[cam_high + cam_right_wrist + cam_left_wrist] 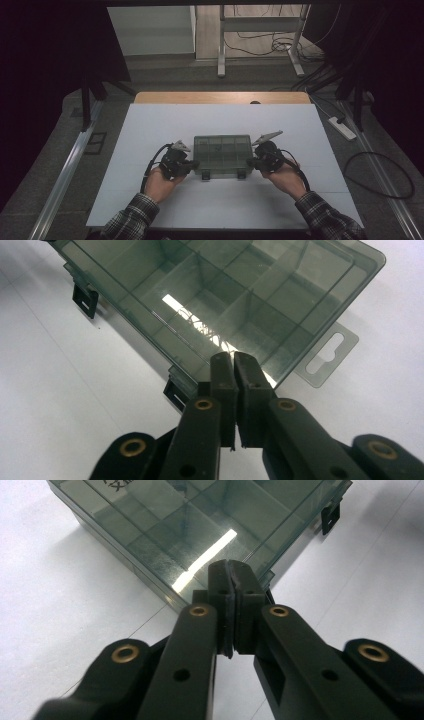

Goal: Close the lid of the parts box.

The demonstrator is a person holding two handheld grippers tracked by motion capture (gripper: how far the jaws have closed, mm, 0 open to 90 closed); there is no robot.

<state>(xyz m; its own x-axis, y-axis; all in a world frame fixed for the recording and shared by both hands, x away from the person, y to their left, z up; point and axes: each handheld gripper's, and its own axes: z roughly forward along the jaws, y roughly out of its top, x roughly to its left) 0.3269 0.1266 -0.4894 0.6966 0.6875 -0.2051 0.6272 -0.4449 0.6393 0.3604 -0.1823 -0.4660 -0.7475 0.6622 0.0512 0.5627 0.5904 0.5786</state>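
White table point(150, 125) carries one compartment box point(222, 148), two latches.

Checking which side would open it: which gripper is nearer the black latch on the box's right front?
Right. The right gripper sits at the compartment box's right end, beside that latch. The left gripper is at the opposite end.

Smoky translucent compartment box point(222, 154) point(200, 525) point(225, 295), lid shut, lying flat at table centre (hang tab point(327, 354) toward 3 o'clock), two black latches point(241, 174) point(85, 299) facing 6 o'clock.
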